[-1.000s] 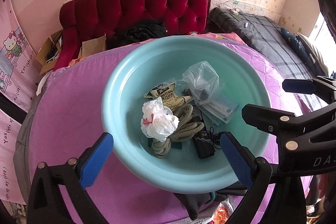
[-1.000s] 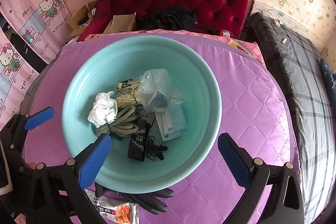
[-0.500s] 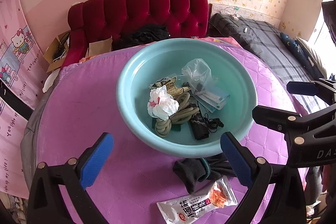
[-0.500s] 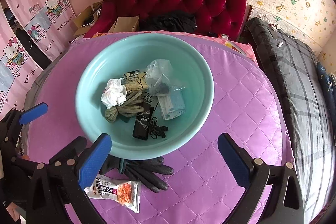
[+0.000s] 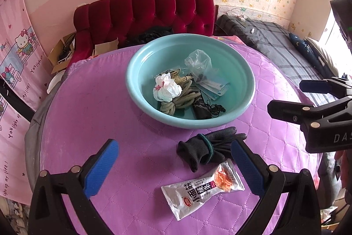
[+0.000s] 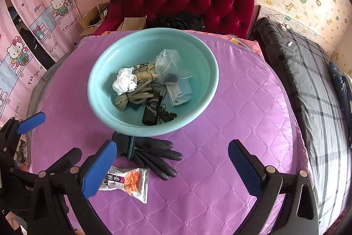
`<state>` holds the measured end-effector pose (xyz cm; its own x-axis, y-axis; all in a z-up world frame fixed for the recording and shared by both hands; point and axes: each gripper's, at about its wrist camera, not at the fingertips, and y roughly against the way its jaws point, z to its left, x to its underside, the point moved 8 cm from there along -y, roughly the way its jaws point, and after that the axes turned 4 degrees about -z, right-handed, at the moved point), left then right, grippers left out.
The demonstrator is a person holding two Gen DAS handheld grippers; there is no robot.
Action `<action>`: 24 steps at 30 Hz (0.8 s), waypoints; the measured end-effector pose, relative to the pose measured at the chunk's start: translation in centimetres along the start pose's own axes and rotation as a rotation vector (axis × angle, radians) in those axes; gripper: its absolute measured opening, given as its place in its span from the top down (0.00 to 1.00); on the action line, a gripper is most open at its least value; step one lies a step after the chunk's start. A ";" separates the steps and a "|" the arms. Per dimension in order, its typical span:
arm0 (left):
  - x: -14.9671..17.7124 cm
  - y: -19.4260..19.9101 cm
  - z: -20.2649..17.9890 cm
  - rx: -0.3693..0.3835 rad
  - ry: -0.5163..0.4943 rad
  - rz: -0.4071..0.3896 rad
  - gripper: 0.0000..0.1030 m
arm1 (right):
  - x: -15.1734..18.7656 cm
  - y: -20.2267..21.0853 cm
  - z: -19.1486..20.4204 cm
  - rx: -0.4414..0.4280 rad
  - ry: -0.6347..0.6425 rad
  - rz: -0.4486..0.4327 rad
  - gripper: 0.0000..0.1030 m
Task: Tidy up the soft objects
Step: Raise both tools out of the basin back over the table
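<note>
A teal basin [image 5: 246, 72] [image 6: 209, 65] stands on the purple quilted table. Inside lie a crumpled white bag [image 5: 166, 89] [image 6: 124, 82], a coiled rope [image 5: 182, 101] [image 6: 132, 98], a clear plastic bag [image 5: 199, 65] [image 6: 168, 66], face masks [image 6: 180, 93], a black pouch [image 6: 151, 109] and earphones. In front of the basin lie dark gloves [image 5: 206, 147] [image 6: 154, 155] and a snack packet [image 5: 204, 188] [image 6: 129, 182]. My left gripper [image 5: 173, 166] is open above the table, near the gloves. My right gripper [image 6: 171, 169] is open too, over the gloves and packet.
A red tufted sofa [image 5: 145, 12] with dark clothes and cardboard boxes stands behind the table. A bed with a grey plaid cover [image 6: 312, 80] runs along the right. Pink cartoon curtains [image 6: 28, 36] hang at the left. The table's purple cover [image 5: 88, 102] spreads wide left of the basin.
Both grippers have pulled back and up from the basin, so the gloves and the snack packet in front of it now show. Both stay open.
</note>
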<state>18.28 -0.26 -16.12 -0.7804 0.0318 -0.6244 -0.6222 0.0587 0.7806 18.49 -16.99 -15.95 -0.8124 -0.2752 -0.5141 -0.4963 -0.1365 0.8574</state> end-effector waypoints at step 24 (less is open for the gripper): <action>9.3 0.0 -1.9 0.053 -0.026 0.060 0.00 | 9.0 -1.0 0.3 -0.002 -0.064 0.006 0.00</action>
<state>10.90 -1.84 -21.84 -0.8141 0.0627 -0.5773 -0.5694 0.1091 0.8148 11.55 -19.01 -21.43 -0.8334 -0.2147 -0.5092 -0.4905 -0.1370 0.8606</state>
